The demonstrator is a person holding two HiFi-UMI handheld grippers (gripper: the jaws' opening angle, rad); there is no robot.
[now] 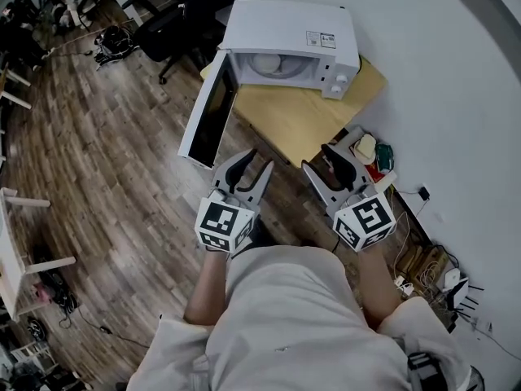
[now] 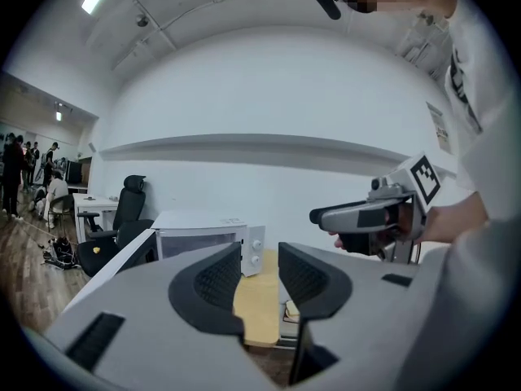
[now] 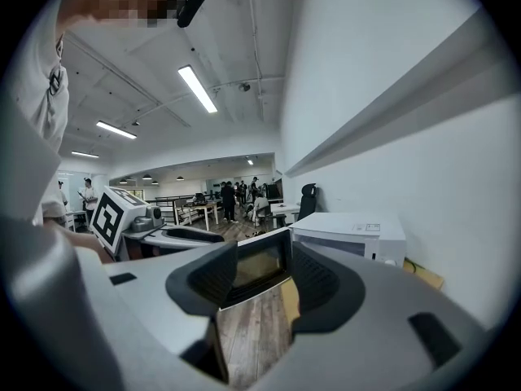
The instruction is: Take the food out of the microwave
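A white microwave [image 1: 289,43] stands on a low wooden table [image 1: 309,116] against the wall, its door [image 1: 207,116] swung wide to the left. Inside it rests a pale plate of food [image 1: 267,63]. Both grippers hover short of the table's near edge and point at the microwave. My left gripper [image 1: 259,160] is open with nothing between its jaws. My right gripper [image 1: 319,157] is open wider and is also empty. The left gripper view frames the microwave [image 2: 203,230] beyond the left gripper [image 2: 260,255]. The right gripper view looks past the right gripper [image 3: 264,259] at the open door [image 3: 260,263].
A black office chair [image 1: 175,27] stands left of the microwave. Small items [image 1: 370,149] lie on a low shelf right of the table. Cables and plugs [image 1: 423,259] trail along the wall. White furniture legs [image 1: 16,243] stand at the far left on the wood floor.
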